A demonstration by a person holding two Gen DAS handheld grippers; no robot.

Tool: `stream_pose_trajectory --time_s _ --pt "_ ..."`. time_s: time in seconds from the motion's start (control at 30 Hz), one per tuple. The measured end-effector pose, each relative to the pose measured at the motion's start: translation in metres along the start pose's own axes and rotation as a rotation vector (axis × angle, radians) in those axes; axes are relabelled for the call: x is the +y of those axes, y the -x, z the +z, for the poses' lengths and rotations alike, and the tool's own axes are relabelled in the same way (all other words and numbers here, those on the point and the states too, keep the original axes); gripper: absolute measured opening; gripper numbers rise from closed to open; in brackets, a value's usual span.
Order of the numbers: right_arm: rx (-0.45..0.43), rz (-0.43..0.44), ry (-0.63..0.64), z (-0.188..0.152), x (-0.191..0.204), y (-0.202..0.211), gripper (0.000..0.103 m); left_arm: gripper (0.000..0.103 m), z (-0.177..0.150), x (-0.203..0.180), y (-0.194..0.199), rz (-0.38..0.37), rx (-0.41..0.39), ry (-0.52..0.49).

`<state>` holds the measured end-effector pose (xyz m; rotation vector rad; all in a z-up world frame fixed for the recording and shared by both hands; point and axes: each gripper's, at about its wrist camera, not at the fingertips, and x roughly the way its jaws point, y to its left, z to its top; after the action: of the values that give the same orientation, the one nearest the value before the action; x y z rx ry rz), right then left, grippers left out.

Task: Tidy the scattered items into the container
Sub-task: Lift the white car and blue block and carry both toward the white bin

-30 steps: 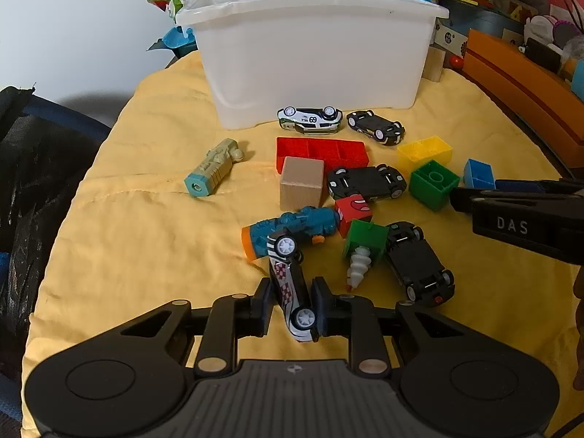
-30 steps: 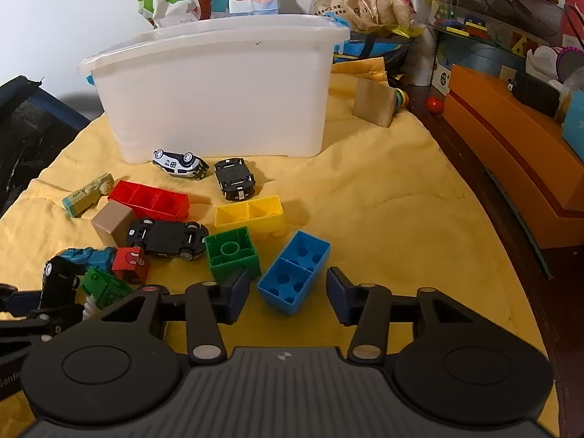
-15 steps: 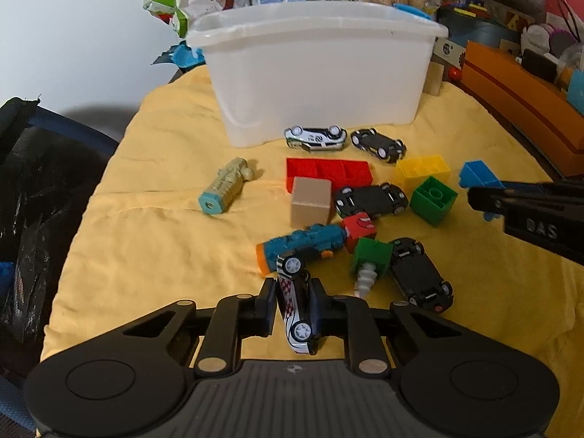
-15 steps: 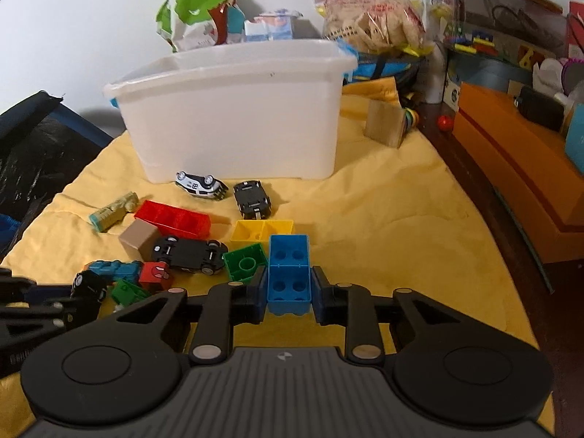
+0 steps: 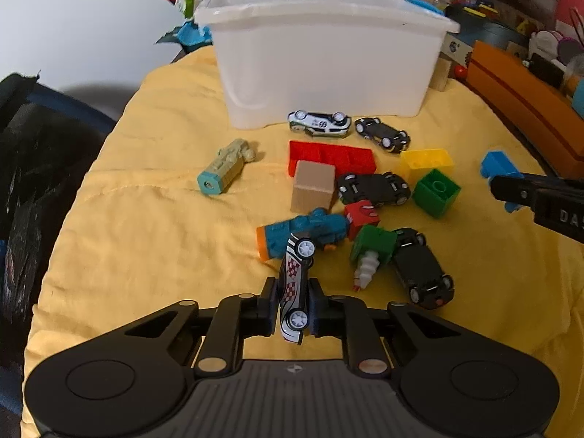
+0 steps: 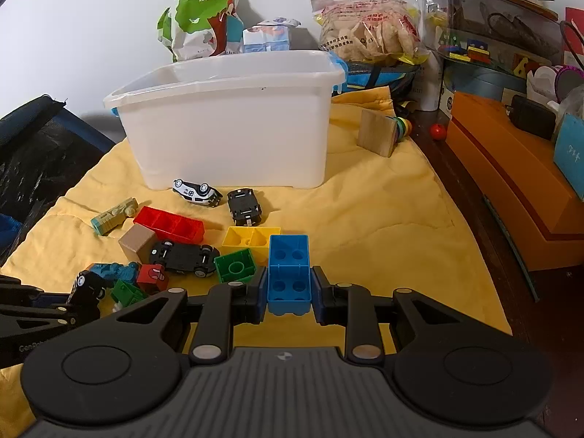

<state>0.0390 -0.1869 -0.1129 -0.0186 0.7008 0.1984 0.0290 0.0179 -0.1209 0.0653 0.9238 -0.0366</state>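
Observation:
My left gripper (image 5: 292, 304) is shut on a black-and-white toy car with red checks (image 5: 293, 284), lifted on its side above the yellow cloth. My right gripper (image 6: 289, 294) is shut on a blue brick (image 6: 289, 273), also raised; it shows at the right in the left wrist view (image 5: 498, 166). The white plastic container (image 5: 328, 65) stands at the back of the cloth, also in the right wrist view (image 6: 233, 124). Scattered on the cloth lie a red brick (image 5: 330, 157), yellow brick (image 5: 427, 162), green brick (image 5: 436, 191), wooden cube (image 5: 314, 186), teal toy (image 5: 303, 233) and several toy cars.
A tan cylinder toy (image 5: 224, 169) lies left of the pile. A wooden block (image 6: 377, 135) leans right of the container. An orange box (image 6: 518, 182) and cluttered shelves stand at the right. A dark bag (image 5: 33, 182) lies left. Snack bags (image 6: 368, 25) stand behind the container.
Both grippers closed on their items and lifted: the left on the checked car, the right on the blue brick. Both have risen and the views have pulled back from the cloth.

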Motion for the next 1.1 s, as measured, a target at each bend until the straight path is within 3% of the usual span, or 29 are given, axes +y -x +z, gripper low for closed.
stream_pose_trajectory --time_s 0.37,0.67,0.73,0.8,0.9,1.03,1.07,1.1 --pt "-0.017 0.006 0.017 0.002 -0.001 0.005 0.028 0.019 0.0 -0.002 0.009 0.013 -0.025 -0.021" --pt "0.036 0.004 0.017 -0.01 -0.006 0.0 0.028 0.019 0.005 0.001 0.009 0.011 -0.033 -0.007" --pt "0.07 0.011 0.022 -0.012 -0.005 -0.004 0.03 0.019 0.003 0.001 0.007 0.007 -0.025 -0.003" --pt "0.089 -0.004 0.028 -0.017 -0.004 -0.005 0.04 0.019 0.002 0.0 0.007 0.005 -0.023 -0.002" --pt "0.113 -0.003 0.034 -0.026 -0.006 -0.004 0.046 0.019 0.001 -0.001 0.007 0.002 -0.023 -0.002" --pt "0.139 0.003 0.027 -0.033 -0.006 -0.001 0.046 0.019 0.001 -0.002 0.008 0.002 -0.026 -0.004" --pt "0.144 0.013 0.033 -0.035 -0.005 0.0 0.041 0.019 0.001 -0.002 0.008 0.001 -0.023 -0.003" --pt "0.144 0.02 0.045 -0.037 -0.004 0.001 0.028 0.019 0.0 -0.002 0.007 0.003 -0.022 -0.003"
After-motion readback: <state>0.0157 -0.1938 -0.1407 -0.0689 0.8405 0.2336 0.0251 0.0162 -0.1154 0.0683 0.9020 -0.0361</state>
